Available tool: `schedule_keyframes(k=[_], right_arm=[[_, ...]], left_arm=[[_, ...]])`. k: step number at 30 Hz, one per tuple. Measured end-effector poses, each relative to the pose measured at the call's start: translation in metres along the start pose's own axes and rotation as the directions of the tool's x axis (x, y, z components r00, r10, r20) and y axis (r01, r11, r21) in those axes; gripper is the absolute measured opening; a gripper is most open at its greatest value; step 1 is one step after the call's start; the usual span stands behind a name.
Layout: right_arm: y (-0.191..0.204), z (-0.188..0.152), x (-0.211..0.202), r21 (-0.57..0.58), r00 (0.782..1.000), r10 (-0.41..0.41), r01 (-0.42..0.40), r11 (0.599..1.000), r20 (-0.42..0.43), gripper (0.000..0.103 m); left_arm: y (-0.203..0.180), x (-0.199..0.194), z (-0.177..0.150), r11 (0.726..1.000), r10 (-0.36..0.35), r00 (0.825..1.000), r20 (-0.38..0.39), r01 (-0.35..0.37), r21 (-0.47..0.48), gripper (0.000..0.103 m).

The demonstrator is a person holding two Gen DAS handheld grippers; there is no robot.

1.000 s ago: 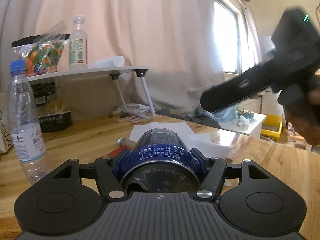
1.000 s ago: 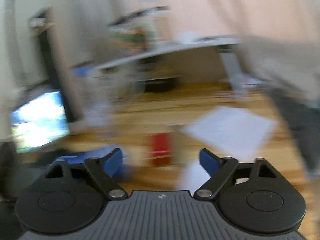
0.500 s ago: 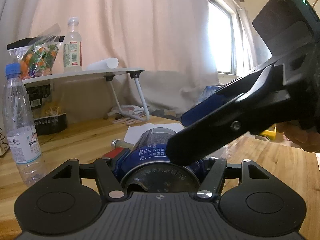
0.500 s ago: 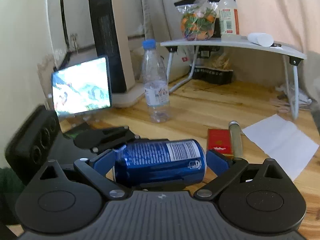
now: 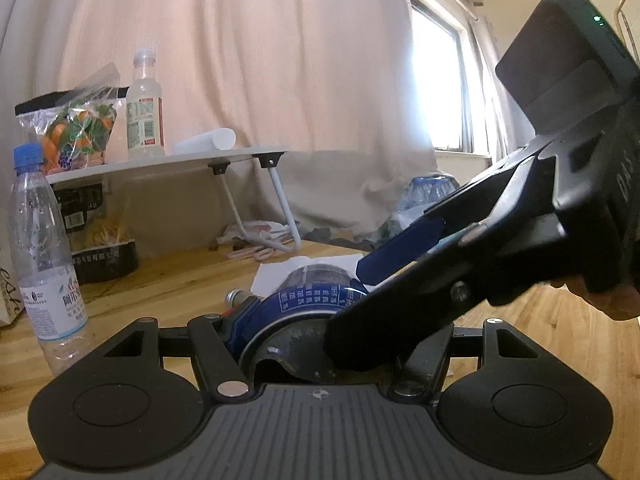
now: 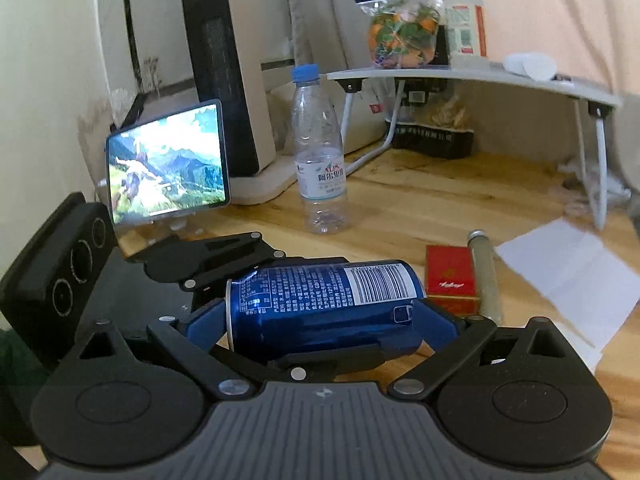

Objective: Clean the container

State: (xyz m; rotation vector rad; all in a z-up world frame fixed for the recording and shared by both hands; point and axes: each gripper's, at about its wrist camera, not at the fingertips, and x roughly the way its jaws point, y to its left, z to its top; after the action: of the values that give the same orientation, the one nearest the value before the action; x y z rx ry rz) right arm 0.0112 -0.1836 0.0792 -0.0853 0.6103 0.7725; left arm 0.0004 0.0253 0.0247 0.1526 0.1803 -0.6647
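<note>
Between both pairs of pads lies the blue can (image 6: 324, 308), on its side just above the desk (image 6: 420, 204): the left gripper (image 5: 320, 320) is clamped on its sides. Only the right wrist view shows the right gripper (image 6: 324, 320) touching its two ends, plus a tablet (image 6: 168, 162) and red box (image 6: 450, 280).

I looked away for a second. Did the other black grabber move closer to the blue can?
Yes. In the left wrist view the right gripper came in from the window side and now reaches over the blue can, which stayed put.
</note>
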Motion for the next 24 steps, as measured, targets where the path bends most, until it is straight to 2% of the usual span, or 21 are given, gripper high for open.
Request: schedule_keyframes(k=[1,4,6,8,10,14,15,17,19,21,24], right_arm=[[-0.002,-0.001,0.0,0.012,1.0,0.01,-0.01,1.0,0.004,0.102],[-0.012,-0.001,-0.002,0.072,0.998,0.057,-0.058,0.996,0.021,0.092],[-0.024,-0.002,-0.003,0.149,0.995,0.094,-0.097,0.984,0.03,0.092],[-0.041,-0.006,-0.001,0.255,0.989,0.137,-0.144,0.956,0.045,0.091],[-0.06,-0.013,0.001,0.375,0.981,0.182,-0.194,0.907,0.066,0.091],[-0.099,-0.035,0.01,0.61,0.961,0.25,-0.266,0.747,0.114,0.091],[-0.101,-0.038,0.011,0.613,0.963,0.247,-0.263,0.746,0.112,0.091],[-0.099,-0.039,0.009,0.588,0.968,0.228,-0.247,0.77,0.109,0.091],[-0.087,-0.033,0.002,0.514,0.975,0.194,-0.221,0.829,0.106,0.092],[-0.073,-0.025,-0.005,0.425,0.982,0.158,-0.188,0.885,0.106,0.098],[-0.029,-0.006,-0.016,0.193,0.991,0.108,-0.12,0.974,0.074,0.098]], left_arm=[[0.0,0.0,0.0,1.0,0.001,1.0,0.001,-0.001,0.001,0.067],[0.001,-0.002,0.001,1.0,-0.004,1.0,0.015,0.004,-0.002,0.067],[-0.001,-0.005,0.001,1.0,-0.018,0.999,0.031,0.018,0.006,0.067],[-0.004,-0.007,0.001,1.0,-0.013,0.999,0.044,0.011,0.028,0.067],[-0.005,-0.009,0.001,0.999,-0.021,0.999,0.049,0.019,0.035,0.067],[-0.004,-0.002,0.0,0.999,-0.022,1.0,-0.001,0.022,0.029,0.067],[-0.002,-0.001,0.0,1.0,-0.022,1.0,-0.007,0.022,0.021,0.067],[0.0,0.0,0.0,1.0,-0.02,1.0,-0.011,0.02,0.008,0.067],[0.001,0.001,0.0,1.0,-0.017,1.0,-0.011,0.017,0.009,0.067],[0.0,0.002,-0.001,1.0,-0.022,1.0,-0.01,0.022,0.012,0.067],[0.001,0.002,-0.001,1.0,-0.02,1.0,-0.012,0.02,0.006,0.067]])
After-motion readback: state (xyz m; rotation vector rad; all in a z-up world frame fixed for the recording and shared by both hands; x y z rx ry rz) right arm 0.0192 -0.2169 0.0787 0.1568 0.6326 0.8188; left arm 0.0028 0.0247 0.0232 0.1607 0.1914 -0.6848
